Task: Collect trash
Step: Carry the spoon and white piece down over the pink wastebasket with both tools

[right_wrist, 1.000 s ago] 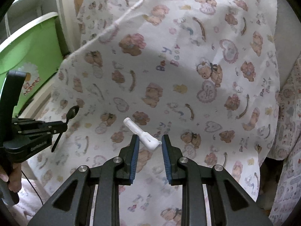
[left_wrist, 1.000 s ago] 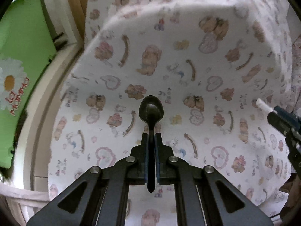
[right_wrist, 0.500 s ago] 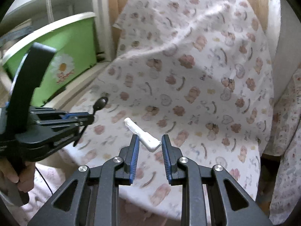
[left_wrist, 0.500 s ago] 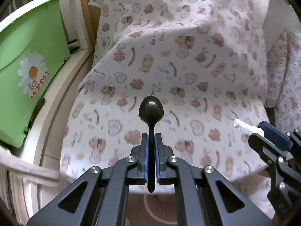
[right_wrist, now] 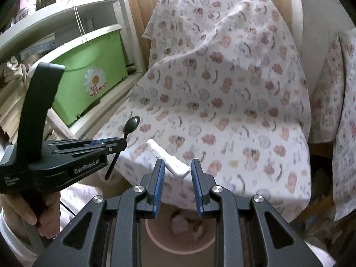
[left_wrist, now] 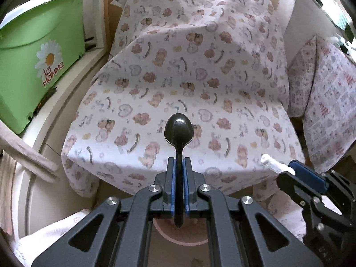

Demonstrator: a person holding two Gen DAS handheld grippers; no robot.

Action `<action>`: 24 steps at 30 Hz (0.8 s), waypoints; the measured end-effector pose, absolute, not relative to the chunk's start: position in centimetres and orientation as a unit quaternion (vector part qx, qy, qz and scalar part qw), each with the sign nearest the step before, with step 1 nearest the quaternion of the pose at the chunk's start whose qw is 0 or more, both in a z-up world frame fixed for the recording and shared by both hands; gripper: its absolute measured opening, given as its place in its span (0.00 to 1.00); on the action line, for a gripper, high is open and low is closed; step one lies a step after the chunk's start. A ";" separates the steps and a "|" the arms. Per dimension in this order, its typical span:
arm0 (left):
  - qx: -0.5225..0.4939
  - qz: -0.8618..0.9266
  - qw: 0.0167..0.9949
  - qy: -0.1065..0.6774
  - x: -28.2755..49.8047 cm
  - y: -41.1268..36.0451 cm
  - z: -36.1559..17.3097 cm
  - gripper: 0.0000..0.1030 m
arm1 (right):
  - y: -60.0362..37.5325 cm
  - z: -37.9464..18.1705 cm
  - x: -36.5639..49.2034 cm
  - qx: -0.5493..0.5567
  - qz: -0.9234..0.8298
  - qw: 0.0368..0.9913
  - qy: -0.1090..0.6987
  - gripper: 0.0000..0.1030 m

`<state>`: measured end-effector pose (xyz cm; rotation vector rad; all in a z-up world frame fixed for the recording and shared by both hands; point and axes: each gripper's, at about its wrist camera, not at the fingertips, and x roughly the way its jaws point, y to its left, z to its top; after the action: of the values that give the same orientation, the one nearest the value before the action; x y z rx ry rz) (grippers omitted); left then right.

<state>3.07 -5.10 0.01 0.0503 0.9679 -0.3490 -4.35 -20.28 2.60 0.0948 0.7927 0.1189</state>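
My left gripper (left_wrist: 179, 162) is shut on the handle of a black plastic spoon (left_wrist: 179, 131), bowl pointing forward. My right gripper (right_wrist: 177, 164) is shut on a white plastic stick (right_wrist: 169, 161) that lies slantwise between its blue pads. Both hang past the front edge of a seat draped in a teddy-bear cloth (right_wrist: 222, 89). Below them stands a pink round bin (right_wrist: 155, 242) with crumpled paper (right_wrist: 180, 224) inside. The right wrist view shows the left gripper (right_wrist: 122, 142) and its spoon (right_wrist: 131, 123) at the left. The left wrist view shows the right gripper (left_wrist: 296, 169) with the stick (left_wrist: 274, 163) at the right.
A green tub (right_wrist: 89, 77) with a daisy print sits on a white shelf to the left. A second patterned cloth (left_wrist: 329, 102) hangs at the right. A hand (right_wrist: 44, 220) grips the left tool's handle. The draped seat (left_wrist: 200, 66) fills the view ahead.
Both grippers have drawn back from the draped seat and risen a little, each keeping its item. The seat's front edge and the pink bin below have come into view.
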 end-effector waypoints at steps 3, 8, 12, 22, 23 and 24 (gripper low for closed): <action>0.039 -0.159 0.876 0.453 2.4 -5.4 -1.4 0.05 | -20.3 0.7 -4.5 0.045 0.057 0.915 0.398 0.26; 0.044 -0.186 0.869 0.457 1.6 -6.2 -2.8 0.05 | -20.1 -2.6 -4.1 0.034 0.060 0.901 0.429 0.26; 0.068 -0.190 0.868 0.454 0.6 -6.8 -3.0 0.05 | -20.6 -4.4 -3.9 0.037 0.051 0.891 0.450 0.26; 0.060 -0.195 0.811 0.549 0.9 -7.5 -8.2 0.05 | -20.4 -7.6 -4.1 0.039 0.061 0.864 0.498 0.26; 0.059 -0.195 0.806 0.556 0.9 -7.6 -8.7 0.05 | -20.2 -8.1 -4.0 0.039 0.062 0.860 0.505 0.26; 0.062 -0.195 0.800 0.564 1.0 -7.8 -9.3 0.05 | -20.1 -8.6 -3.9 0.039 0.063 0.856 0.512 0.26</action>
<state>1.04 -7.79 -9.25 0.1333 1.2087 -0.4182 -3.88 -20.14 -8.56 0.0817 1.0768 0.1315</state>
